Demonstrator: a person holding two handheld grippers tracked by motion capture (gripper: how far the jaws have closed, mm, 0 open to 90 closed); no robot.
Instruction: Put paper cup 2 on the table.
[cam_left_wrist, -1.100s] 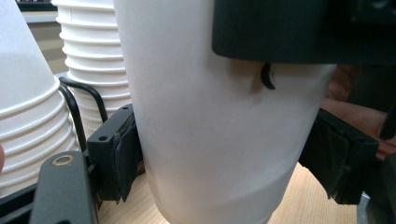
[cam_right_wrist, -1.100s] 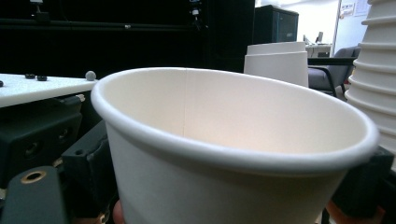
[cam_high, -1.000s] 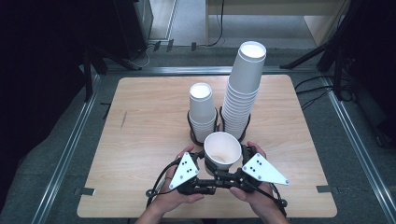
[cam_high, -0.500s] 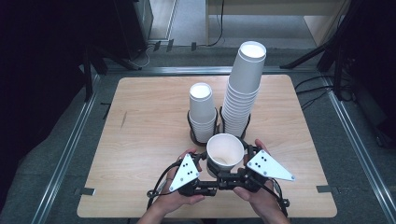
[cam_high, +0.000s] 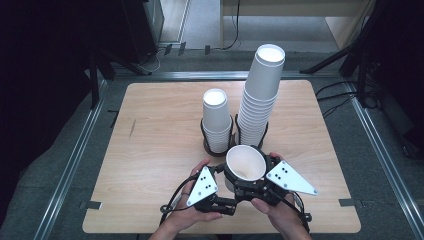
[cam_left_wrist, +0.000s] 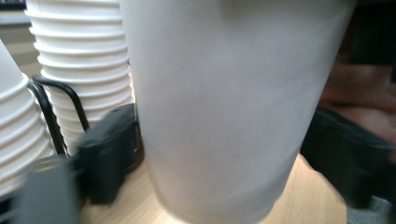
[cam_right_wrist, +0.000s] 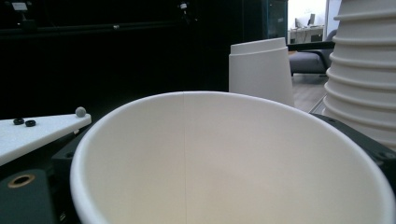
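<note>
A single white paper cup (cam_high: 245, 162) stands mouth up near the table's front edge, between my two grippers. My left gripper (cam_high: 223, 176) is at its left side; its jaws have just been opening, and in the left gripper view the cup's wall (cam_left_wrist: 224, 102) is close in front, with a blurred black finger (cam_left_wrist: 106, 156) to its left. My right gripper (cam_high: 263, 173) is at the cup's right side; its jaws have just been closing. In the right gripper view I look into the cup's mouth (cam_right_wrist: 224, 163), and its rim hides the jaws.
Two stacks of upturned white cups sit in black wire holders just behind the cup: a short stack (cam_high: 216, 117) and a tall stack (cam_high: 260, 95). The wooden table (cam_high: 150, 140) has bare surface at left and right. A dark floor and metal rails surround it.
The cup has edged slightly to the right and towards the front edge. Both hands have stayed at it, and the right gripper's grey plate has shifted a little.
</note>
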